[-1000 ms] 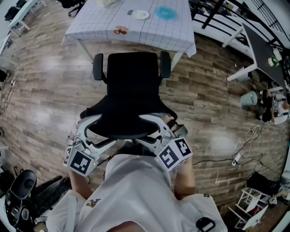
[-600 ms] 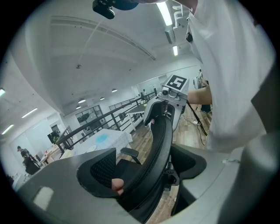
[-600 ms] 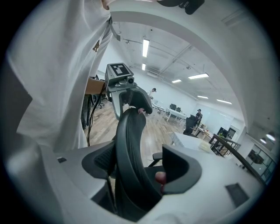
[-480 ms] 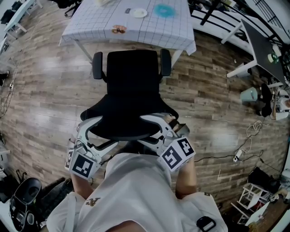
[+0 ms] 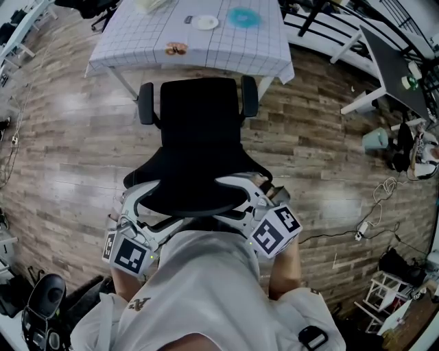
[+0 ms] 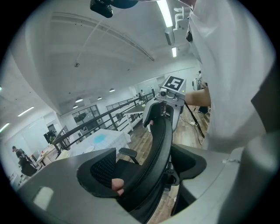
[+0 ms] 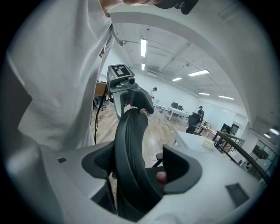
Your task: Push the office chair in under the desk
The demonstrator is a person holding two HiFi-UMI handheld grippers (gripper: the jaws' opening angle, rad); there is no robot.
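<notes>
A black office chair (image 5: 199,130) stands on the wood floor with its seat front close to the desk (image 5: 233,51), which has a white grid cloth. Its curved backrest top (image 5: 188,199) is nearest me. My left gripper (image 5: 140,199) clasps the left end of that top edge, and my right gripper (image 5: 241,186) clasps the right end. In the left gripper view the backrest (image 6: 159,144) runs between the jaws of the left gripper (image 6: 144,179). The right gripper view shows the backrest (image 7: 129,148) likewise held by the right gripper (image 7: 135,175).
A white plate (image 5: 204,22), a blue disc (image 5: 243,17) and a small snack (image 5: 176,49) lie on the desk. To the right are a dark table (image 5: 394,65), a pale bin (image 5: 376,140) and floor cables (image 5: 357,236). Another chair's black part (image 5: 41,305) sits lower left.
The chair and I have edged a little forward toward the desk. Both grippers keep the same hold on the backrest.
</notes>
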